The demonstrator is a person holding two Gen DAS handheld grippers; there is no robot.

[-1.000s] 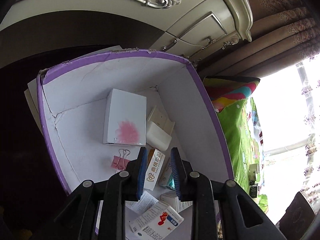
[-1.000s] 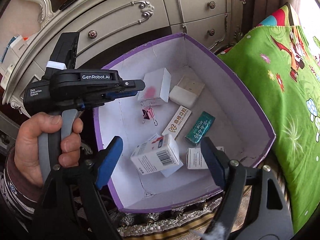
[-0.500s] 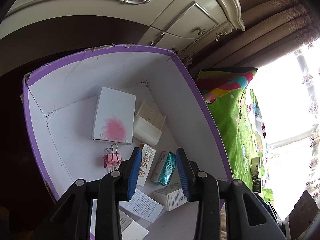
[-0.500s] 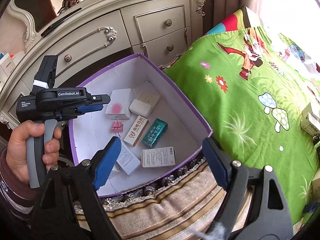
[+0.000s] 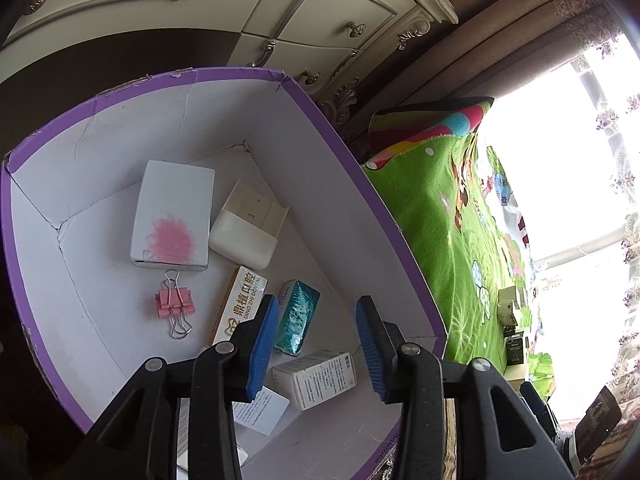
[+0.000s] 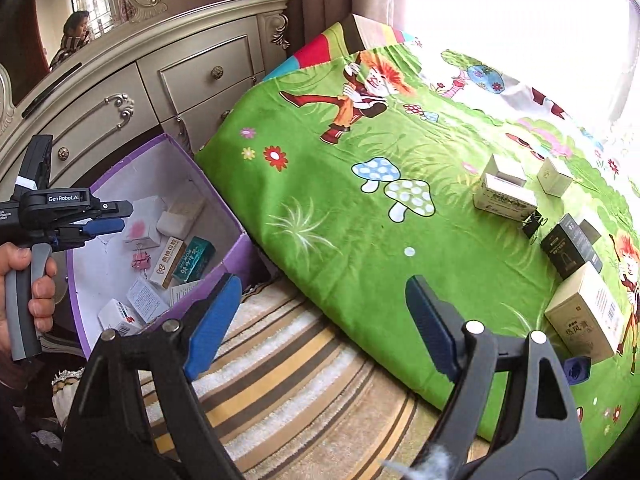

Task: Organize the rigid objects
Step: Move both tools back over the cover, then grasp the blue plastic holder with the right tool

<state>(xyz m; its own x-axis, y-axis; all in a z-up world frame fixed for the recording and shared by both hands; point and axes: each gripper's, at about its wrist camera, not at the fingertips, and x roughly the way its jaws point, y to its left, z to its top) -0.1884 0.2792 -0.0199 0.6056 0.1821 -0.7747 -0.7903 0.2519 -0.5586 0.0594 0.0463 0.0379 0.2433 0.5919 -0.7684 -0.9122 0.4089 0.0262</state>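
1. The green cartoon-print bed cover [image 6: 400, 240] spreads ahead and right of the right tongs [image 6: 324, 320]; its near edge curves just beyond their tips, with bare cloth before the small cardboard boxes [image 6: 505, 194] far right.
2. The purple-rimmed white cardboard box [image 5: 320, 128] lies under the left tongs [image 5: 316, 344], its floor bare at left.
3. Left tongs: opening, empty, angled down above the teal foil packet [image 5: 298, 316].
4. Right tongs: released, wide, empty.

Cream carved dresser [image 6: 168, 80], brown curtains [image 5: 500, 40], bright window [image 6: 520, 8]
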